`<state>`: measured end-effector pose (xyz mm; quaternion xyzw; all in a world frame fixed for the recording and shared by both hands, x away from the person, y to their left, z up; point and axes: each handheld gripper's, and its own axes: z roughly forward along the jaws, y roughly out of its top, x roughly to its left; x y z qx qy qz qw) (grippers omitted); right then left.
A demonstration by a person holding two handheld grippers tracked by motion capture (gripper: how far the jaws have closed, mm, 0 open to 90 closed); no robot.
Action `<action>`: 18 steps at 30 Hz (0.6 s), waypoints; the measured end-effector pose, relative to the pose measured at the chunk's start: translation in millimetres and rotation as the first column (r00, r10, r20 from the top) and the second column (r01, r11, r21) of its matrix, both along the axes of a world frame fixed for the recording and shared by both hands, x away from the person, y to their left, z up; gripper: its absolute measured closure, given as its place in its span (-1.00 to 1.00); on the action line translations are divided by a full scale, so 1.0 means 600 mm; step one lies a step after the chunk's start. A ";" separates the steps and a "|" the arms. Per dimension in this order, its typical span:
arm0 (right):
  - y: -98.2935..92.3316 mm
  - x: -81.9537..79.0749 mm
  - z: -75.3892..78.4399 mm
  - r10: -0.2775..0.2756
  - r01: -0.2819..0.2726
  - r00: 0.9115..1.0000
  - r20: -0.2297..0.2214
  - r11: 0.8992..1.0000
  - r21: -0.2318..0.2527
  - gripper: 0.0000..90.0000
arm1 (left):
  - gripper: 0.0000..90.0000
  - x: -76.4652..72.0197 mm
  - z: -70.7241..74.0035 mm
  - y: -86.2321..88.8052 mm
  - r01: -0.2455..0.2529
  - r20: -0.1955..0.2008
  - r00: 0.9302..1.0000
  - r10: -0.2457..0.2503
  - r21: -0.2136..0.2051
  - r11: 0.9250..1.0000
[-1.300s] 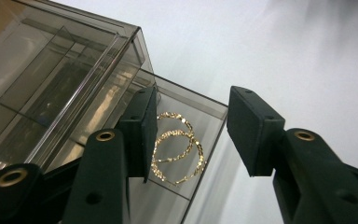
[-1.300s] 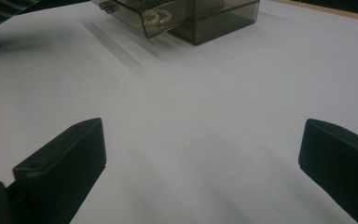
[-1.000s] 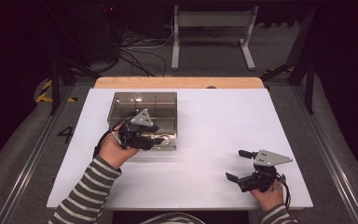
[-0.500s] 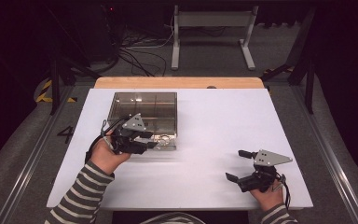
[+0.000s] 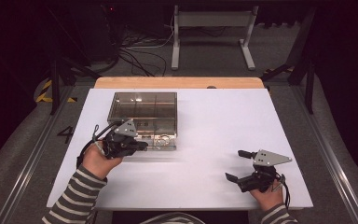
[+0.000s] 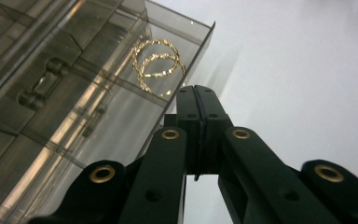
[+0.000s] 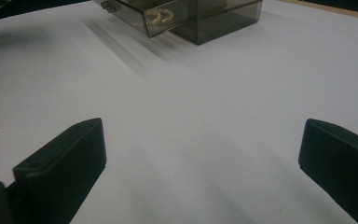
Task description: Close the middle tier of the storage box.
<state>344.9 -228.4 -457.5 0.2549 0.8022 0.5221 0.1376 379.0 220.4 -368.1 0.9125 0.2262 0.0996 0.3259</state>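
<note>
A smoky clear plastic box (image 5: 142, 109) stands at the table's left middle, its low drawer (image 5: 154, 143) a little way out. Gold bangles (image 5: 161, 139) lie in the drawer's corner (image 6: 160, 56), also seen far off in the right gripper view (image 7: 158, 15). My left gripper (image 5: 139, 145) sits at the drawer's near left front; its jaws have just been closing and now stand shut, pad against pad, with nothing between them (image 6: 198, 91). My right gripper (image 5: 233, 164) rests low over the table's near right, open and empty (image 7: 203, 154).
The white table top (image 5: 223, 116) has a wooden strip (image 5: 177, 82) along its far edge. Beyond it stand a metal frame (image 5: 212, 28) and loose cables (image 5: 135, 46) on the floor. Both sleeves are striped.
My left gripper has slid a little toward the near left along the box front, and its jaws have come together empty. The right gripper has stayed put.
</note>
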 end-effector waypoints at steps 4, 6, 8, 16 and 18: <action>0.000 0.000 0.000 0.001 -0.001 1.000 0.000 1.000 -0.001 -0.97 | 0.99 -0.004 -0.009 0.002 -0.011 -0.002 1.000 0.011 0.026 1.000; 0.000 0.000 0.000 0.002 -0.002 1.000 0.000 1.000 0.000 -0.97 | 0.99 -0.005 -0.014 0.005 -0.018 -0.006 1.000 0.018 0.027 0.999; 0.000 0.000 0.000 0.002 -0.002 1.000 0.000 1.000 0.000 -0.97 | 0.99 -0.006 -0.017 0.009 -0.021 -0.010 1.000 0.021 0.032 0.999; 0.001 -0.001 0.000 0.003 -0.003 1.000 -0.003 1.000 -0.002 -0.97 | 0.99 -0.009 -0.034 0.022 -0.040 -0.030 0.999 0.042 0.039 0.998; 0.001 0.000 0.000 0.003 -0.003 1.000 -0.003 1.000 -0.002 -0.97 | 0.99 -0.010 -0.038 0.024 -0.047 -0.024 0.999 0.049 0.058 0.997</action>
